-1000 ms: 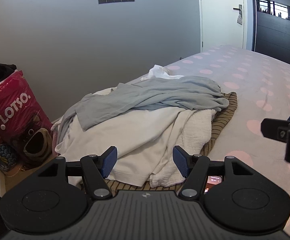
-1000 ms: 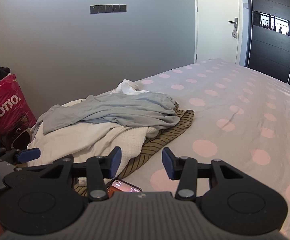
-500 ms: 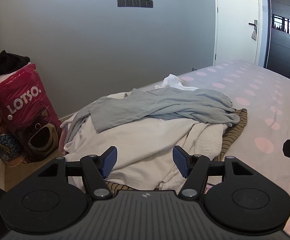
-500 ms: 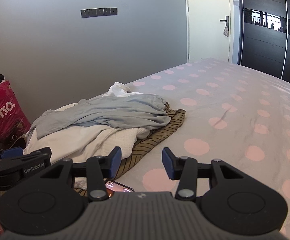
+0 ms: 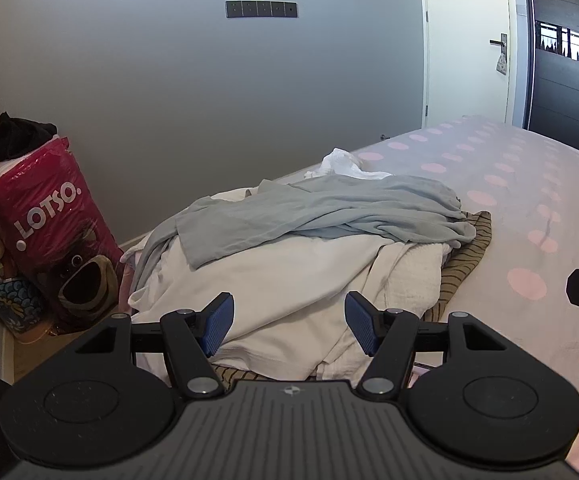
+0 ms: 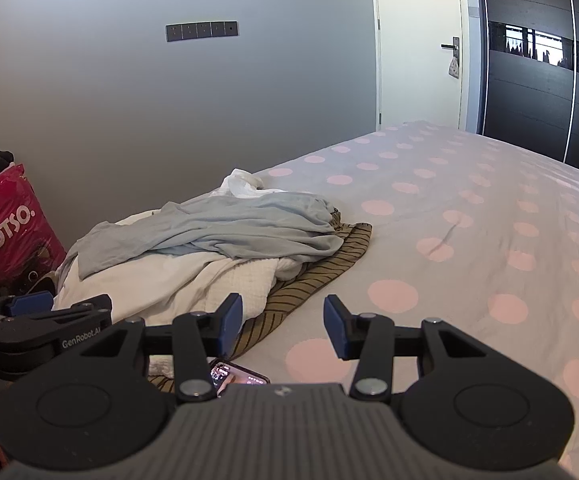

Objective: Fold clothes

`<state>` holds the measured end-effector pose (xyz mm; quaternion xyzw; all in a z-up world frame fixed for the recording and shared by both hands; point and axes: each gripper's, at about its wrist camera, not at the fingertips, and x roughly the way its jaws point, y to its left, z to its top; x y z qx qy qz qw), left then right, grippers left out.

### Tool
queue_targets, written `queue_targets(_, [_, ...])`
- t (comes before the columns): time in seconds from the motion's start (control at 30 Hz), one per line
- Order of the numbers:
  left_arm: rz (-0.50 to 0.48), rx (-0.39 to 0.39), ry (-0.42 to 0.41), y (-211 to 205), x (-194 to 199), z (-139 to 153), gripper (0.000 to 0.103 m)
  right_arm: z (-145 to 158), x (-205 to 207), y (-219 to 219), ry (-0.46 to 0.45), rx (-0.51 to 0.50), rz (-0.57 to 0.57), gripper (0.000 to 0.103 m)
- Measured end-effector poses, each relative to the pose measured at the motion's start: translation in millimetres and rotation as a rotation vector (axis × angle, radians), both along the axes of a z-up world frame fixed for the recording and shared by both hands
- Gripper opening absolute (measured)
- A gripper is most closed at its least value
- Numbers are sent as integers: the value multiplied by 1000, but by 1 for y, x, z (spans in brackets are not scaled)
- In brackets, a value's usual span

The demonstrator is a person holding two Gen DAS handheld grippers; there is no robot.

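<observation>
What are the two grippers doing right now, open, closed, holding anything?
Left gripper: jaws open, empty, above the white garment.
Right gripper: jaws open, empty, above the bed.

Soft, matt cloth garments [image 5: 313, 216] lie crumpled on a smooth dotted bedsheet [image 6: 469, 240] beside a glossy red plastic bag [image 5: 45, 216], below a matt grey wall [image 5: 209, 100].
</observation>
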<state>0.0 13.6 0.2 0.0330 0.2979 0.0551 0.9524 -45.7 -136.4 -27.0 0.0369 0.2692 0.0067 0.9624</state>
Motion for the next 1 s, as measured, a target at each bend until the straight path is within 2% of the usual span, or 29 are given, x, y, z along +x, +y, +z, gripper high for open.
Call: queue_targets(1.0, [-24,-6,16,-2,-1,0,60,-1,-1,13,6,-21,41,48])
